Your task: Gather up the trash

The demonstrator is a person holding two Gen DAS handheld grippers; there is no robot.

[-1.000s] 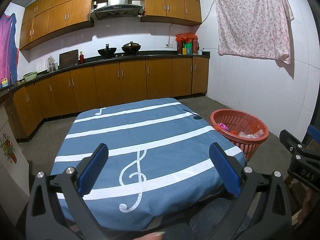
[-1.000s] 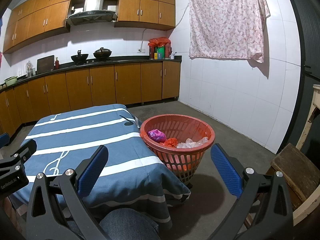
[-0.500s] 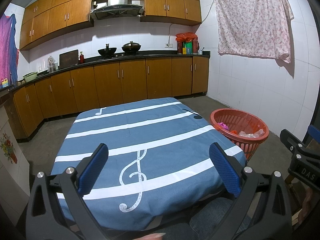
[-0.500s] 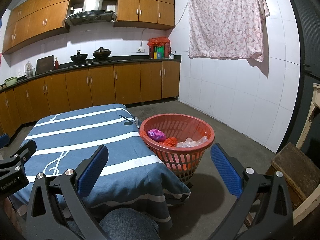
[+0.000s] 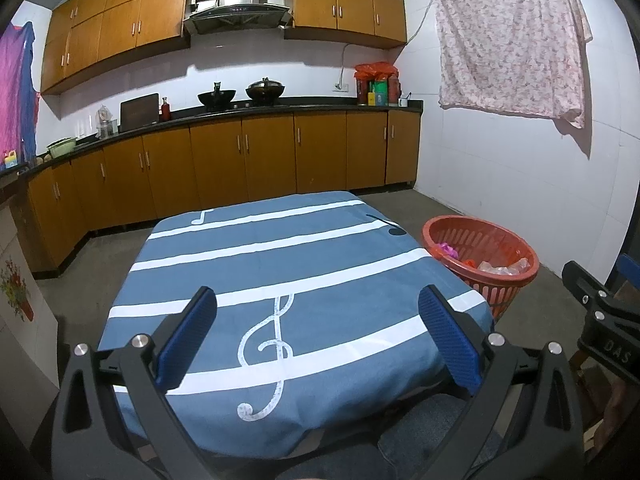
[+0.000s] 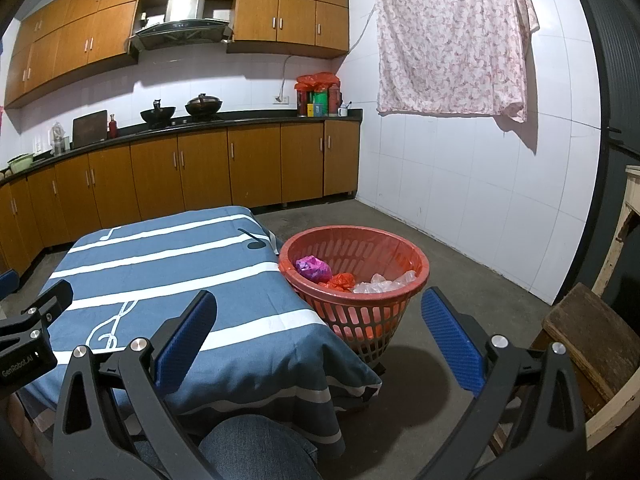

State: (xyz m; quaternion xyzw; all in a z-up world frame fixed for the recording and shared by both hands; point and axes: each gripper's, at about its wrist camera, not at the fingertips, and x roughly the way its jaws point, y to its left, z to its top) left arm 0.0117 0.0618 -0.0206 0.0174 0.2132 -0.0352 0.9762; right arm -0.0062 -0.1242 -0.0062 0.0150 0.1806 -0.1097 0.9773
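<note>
**newbie_ops:** ok so where am I at here? Both tongs look empty to me.

**kitchen_vet:** Yep. Your left gripper (image 5: 318,334) has its blue pads spread wide with nothing between them, hanging over the near edge of the table (image 5: 280,264) with the music-note cloth. Your right gripper (image 6: 318,334) is the same story: pads well apart, empty, aimed at the gap between the table corner and the red basket (image 6: 416,280).

**newbie_ops:** and the trash?

**kitchen_vet:** All I can see of it is inside the basket: a purple wad (image 6: 313,269), an orange bag (image 6: 341,281) and some clear plastic (image 6: 384,282). The basket sits on the floor right beside the table's right corner. The cloth top looks bare in both views, so my guess is you're basically done, or in a check pass.

**newbie_ops:** so what do I actually do well here?

**kitchen_vet:** Scan before you call it. Sweep your wrist views over the floor around the basket and under the cloth overhang, since those spots are hidden right now. If you find a scrap, come at it low with the pads straddling it, close fully on thin plastic, and let go only once you're over the basket's mouth, not its rim. Watch the draped cloth corner, it could snag a finger.
</note>
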